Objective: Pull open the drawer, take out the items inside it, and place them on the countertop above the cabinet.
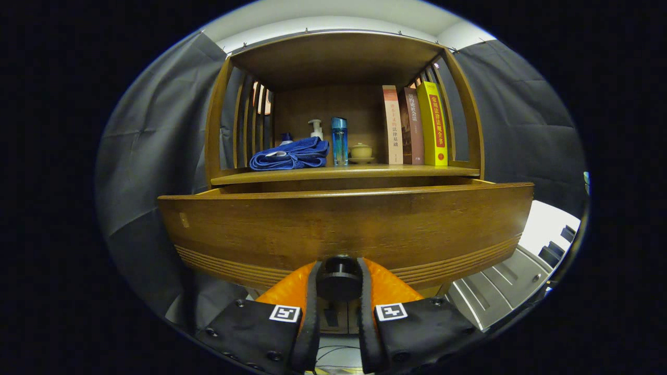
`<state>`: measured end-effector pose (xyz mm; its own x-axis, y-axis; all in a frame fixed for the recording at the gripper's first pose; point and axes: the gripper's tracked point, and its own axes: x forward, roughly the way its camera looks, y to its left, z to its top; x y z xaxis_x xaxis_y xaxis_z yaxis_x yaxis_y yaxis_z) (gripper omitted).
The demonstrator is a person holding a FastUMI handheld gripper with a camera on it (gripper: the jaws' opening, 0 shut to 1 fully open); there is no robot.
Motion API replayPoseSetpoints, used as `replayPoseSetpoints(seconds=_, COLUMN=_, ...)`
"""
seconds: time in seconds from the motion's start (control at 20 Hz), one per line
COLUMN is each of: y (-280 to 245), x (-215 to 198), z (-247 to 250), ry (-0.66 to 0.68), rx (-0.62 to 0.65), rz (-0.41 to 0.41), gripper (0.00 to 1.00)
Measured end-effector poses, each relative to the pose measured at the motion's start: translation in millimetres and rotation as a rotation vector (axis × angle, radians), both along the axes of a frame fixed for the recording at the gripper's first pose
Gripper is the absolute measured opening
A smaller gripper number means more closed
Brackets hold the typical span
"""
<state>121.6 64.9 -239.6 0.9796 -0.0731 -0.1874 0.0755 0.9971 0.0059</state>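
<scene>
A wooden cabinet drawer [344,224] stands pulled out toward me, its front panel wide across the view. Its round dark knob [338,278] sits low on the panel, and my gripper [338,284] is shut on the knob with one finger at each side. The drawer's inside is hidden behind the front panel. Above it runs the countertop [344,172], which carries a folded blue towel [290,154], a white pump bottle [316,128], a blue bottle [339,140] and a small lidded cup [360,151].
Three upright books [417,126] stand at the right end of the countertop under a wooden top shelf. Slatted wooden sides close the cabinet left and right. Dark cloth hangs behind, and grey metal equipment [500,291] lies low to the right.
</scene>
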Motion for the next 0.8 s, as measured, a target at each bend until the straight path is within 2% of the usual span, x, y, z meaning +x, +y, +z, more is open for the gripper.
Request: replayPoseSetpoints(seconds=0.8, y=1.9, x=-14.2, z=-7.0, ry=-0.025, rx=-0.023, rz=0.021, gripper=0.42)
